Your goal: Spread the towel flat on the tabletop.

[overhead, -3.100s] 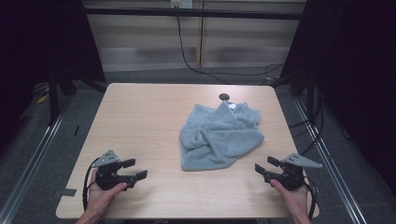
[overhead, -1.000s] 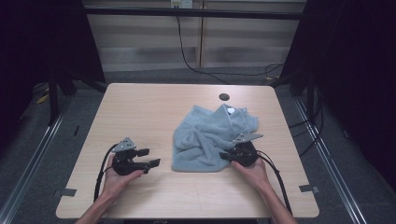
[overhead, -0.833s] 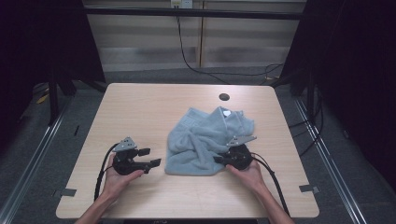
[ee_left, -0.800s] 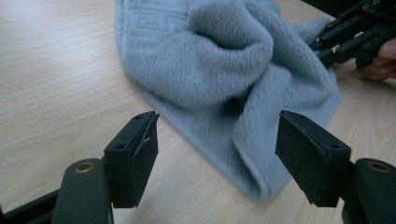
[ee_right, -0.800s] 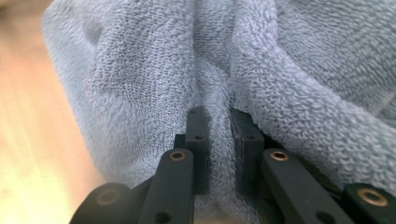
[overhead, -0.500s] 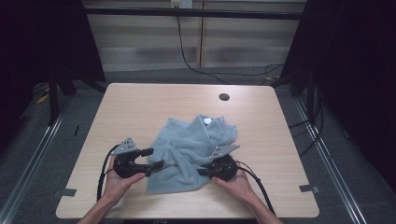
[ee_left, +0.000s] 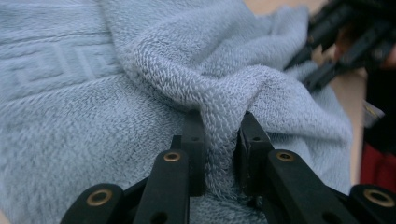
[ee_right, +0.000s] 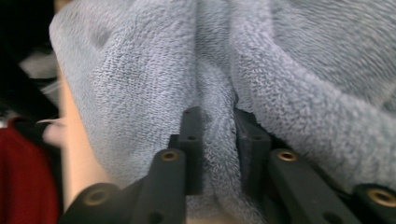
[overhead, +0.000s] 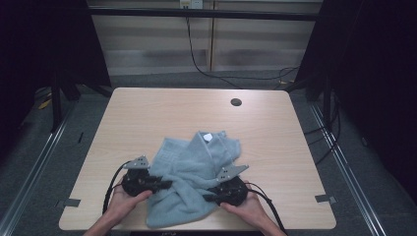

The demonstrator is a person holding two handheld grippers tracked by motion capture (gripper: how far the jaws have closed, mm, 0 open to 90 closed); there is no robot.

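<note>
A light blue towel [overhead: 196, 164] lies crumpled at the front middle of the wooden table [overhead: 162, 113]. My left gripper [overhead: 165, 185] is at the towel's left edge. In the left gripper view its jaws [ee_left: 220, 126] have just been closing and pinch a raised fold of the towel [ee_left: 140, 70]. My right gripper [overhead: 209, 197] is on the towel's front right part. In the right gripper view its jaws [ee_right: 218, 122] have just been opening a little, and a fold of the towel [ee_right: 303, 70] still fills the gap against both pads.
A round cable hole [overhead: 236, 102] sits near the table's far edge. Black cables lie on the floor behind the table. The right gripper [ee_left: 336, 42] shows at the top right of the left gripper view. Bare tabletop lies beyond the towel and to both sides.
The right gripper has dragged the towel left and toward the front edge. The left gripper has moved slightly right and closed on the towel's left edge.
</note>
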